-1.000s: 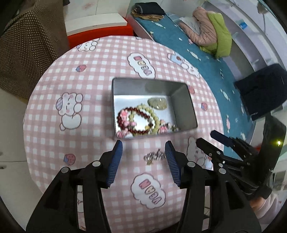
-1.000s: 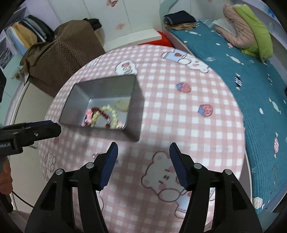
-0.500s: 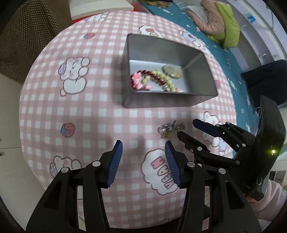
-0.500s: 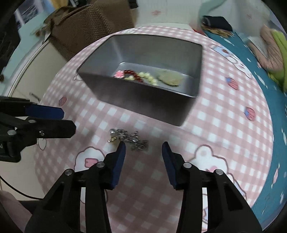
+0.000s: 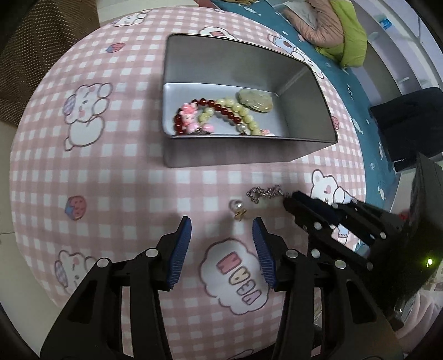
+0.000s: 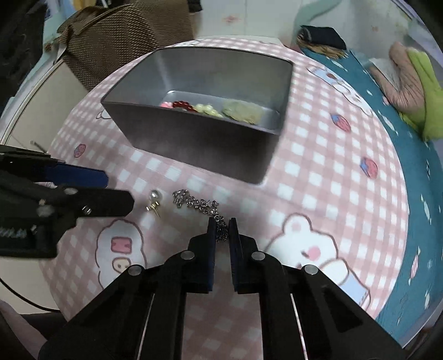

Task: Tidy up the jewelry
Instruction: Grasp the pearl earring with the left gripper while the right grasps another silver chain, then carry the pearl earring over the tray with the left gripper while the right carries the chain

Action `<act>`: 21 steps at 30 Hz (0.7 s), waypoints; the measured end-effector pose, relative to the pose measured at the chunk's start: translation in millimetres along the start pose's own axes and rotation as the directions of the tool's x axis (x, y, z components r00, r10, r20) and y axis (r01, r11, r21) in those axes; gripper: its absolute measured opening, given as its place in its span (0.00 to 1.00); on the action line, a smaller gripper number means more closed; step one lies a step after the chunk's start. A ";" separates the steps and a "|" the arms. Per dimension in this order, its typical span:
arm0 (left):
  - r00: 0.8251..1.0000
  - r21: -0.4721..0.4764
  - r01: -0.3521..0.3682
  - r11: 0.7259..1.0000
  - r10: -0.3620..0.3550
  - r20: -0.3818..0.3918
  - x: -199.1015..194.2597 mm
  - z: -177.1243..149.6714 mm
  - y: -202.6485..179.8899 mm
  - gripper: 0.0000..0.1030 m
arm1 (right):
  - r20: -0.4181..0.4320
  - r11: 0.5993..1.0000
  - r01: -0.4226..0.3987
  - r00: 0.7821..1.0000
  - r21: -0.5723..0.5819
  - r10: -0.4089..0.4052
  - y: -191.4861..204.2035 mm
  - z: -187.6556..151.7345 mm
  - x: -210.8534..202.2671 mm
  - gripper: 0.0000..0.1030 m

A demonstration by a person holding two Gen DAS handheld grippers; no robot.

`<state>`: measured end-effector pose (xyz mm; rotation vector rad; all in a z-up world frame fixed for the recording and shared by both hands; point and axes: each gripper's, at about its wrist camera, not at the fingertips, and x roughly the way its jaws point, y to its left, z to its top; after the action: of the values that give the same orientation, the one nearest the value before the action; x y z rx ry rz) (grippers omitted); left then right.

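A silver chain [image 6: 193, 203] lies on the pink checked tablecloth [image 5: 110, 171] in front of a grey tin box [image 5: 249, 162]. My right gripper [image 6: 221, 223] is closing, its pads pinching the chain's near end. In the left wrist view the chain [image 5: 264, 192] runs into the right gripper [image 5: 289, 200] tip. A pearl earring [image 5: 237, 208] sits just ahead of my left gripper [image 5: 221, 225]. The left jaws are closing with nothing between the pads. In the right wrist view, the earring [image 6: 153, 200] lies beside the left gripper [image 6: 119, 191]. The box holds red and pale green bead bracelets [image 5: 221, 110].
A bed with a teal sheet [image 6: 401, 124] and folded clothes [image 5: 332, 25] lies beyond the round table's right edge. A brown dotted bag [image 6: 124, 36] stands behind the box. A person's sleeve [image 5: 420, 313] shows at the lower right.
My right gripper came down onto the chain and closed on its end. The pearl earring now lies apart from the chain. My left gripper sank toward the cloth near the earring.
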<state>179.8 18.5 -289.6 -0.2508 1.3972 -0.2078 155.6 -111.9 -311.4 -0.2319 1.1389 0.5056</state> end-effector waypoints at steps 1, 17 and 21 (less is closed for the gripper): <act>1.000 0.004 0.003 1.000 -0.003 -0.006 3.1 1.4 -2.3 0.42 | -0.002 1.000 0.000 1.000 0.016 0.000 -3.2 -1.0 -0.8 0.08; 1.000 0.047 -0.011 0.999 0.011 -0.013 35.3 11.3 -26.4 0.07 | -0.006 0.993 -0.003 1.000 0.116 0.004 -21.8 -9.2 -6.3 0.08; 0.999 0.072 -0.034 0.997 0.034 0.001 37.3 9.0 -35.2 0.05 | -0.004 0.993 -0.005 1.000 0.120 0.006 -20.4 -9.7 -7.0 0.08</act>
<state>194.8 -25.5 -313.0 -0.1669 1.3907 -0.2293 155.6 -135.4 -310.7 -0.1256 1.1699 0.4402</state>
